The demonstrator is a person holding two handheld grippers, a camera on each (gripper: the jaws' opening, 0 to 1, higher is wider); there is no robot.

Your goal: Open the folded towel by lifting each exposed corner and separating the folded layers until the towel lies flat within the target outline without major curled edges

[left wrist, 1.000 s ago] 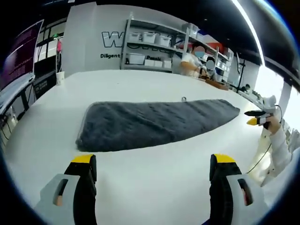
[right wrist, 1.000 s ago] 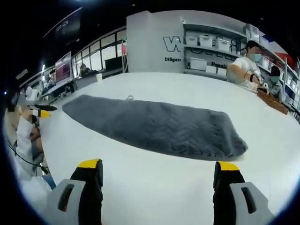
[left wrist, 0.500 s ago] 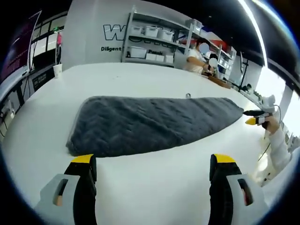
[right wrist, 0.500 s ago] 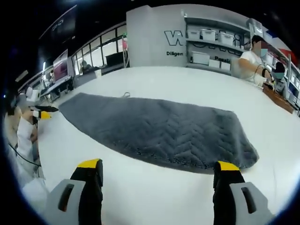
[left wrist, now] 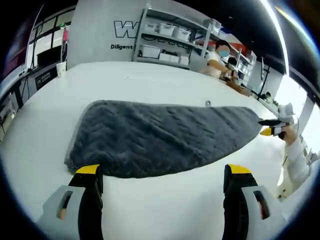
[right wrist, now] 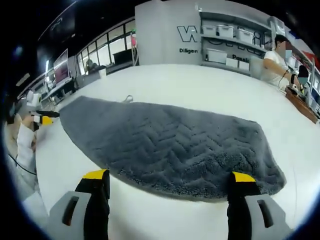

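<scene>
Approach to the folded towel, nothing gripped yet

The grey towel [left wrist: 160, 137] lies folded on the white table [left wrist: 150, 80], just beyond both spread, empty pairs of fingers: left gripper [left wrist: 162, 172] at 1 end, right gripper [right wrist: 170, 177] at the other. Next, each likely needs to pinch a near corner's top layer. Shelf bins [left wrist: 167, 31] sit far behind, contents unclear.

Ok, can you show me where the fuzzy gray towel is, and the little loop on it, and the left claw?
towel [left wrist: 155, 137], left gripper view, middle of its gray top.
loop [right wrist: 128, 98], right gripper view, small tag at the towel's far edge.
left claw [left wrist: 164, 172], left gripper view, midway between its yellow tips.
</scene>
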